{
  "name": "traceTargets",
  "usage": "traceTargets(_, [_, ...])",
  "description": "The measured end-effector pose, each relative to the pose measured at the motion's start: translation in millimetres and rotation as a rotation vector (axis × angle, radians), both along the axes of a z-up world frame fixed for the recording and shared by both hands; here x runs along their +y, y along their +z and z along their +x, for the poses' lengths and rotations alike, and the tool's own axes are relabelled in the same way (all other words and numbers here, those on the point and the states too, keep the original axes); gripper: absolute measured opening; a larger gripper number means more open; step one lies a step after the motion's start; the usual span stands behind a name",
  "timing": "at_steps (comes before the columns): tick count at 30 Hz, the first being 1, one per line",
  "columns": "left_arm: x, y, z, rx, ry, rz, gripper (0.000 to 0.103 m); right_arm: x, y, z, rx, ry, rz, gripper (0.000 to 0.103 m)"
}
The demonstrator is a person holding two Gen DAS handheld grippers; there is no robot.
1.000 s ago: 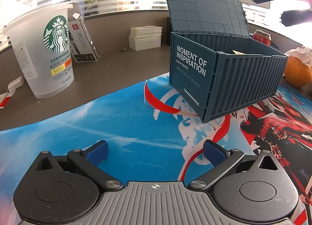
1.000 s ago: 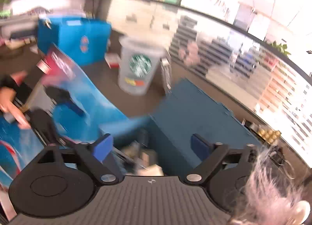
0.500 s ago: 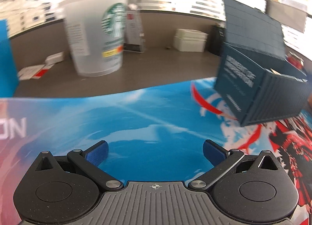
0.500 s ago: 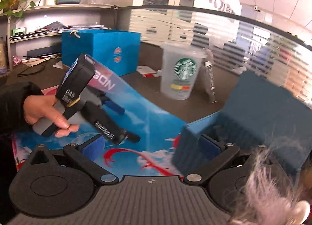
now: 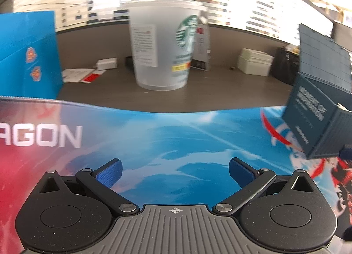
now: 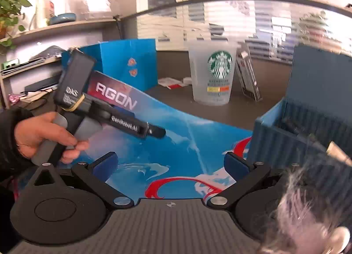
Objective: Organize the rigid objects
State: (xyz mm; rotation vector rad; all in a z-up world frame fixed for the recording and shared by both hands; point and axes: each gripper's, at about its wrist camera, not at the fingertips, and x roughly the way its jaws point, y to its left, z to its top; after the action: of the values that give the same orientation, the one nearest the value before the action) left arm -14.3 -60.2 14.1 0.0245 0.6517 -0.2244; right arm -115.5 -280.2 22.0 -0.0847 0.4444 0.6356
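A blue container-shaped box (image 6: 308,135) stands open at three o'clock on the desk mat (image 6: 176,144), dark items inside. A frosted cup (image 6: 212,75) stands at twelve. Left gripper (image 5: 175,171) and right gripper (image 6: 170,164) gape, empty.

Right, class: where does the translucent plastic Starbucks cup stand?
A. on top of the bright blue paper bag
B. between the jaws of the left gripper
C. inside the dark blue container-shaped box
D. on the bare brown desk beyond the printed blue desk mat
D: the translucent plastic Starbucks cup stands upright on the brown desk, past the far edge of the printed blue desk mat.
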Motion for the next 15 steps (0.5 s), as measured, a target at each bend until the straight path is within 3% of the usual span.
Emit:
traceTargets(11, [22, -7, 9, 0.019, 0.104, -0.009, 0.103, 30, -18, 20, 0.006, -0.106, -0.107, 0.103])
traceTargets(15, [25, -8, 11, 0.019, 0.129, -0.014, 0.103, 38, -22, 32, 0.056, -0.104, -0.14, 0.103])
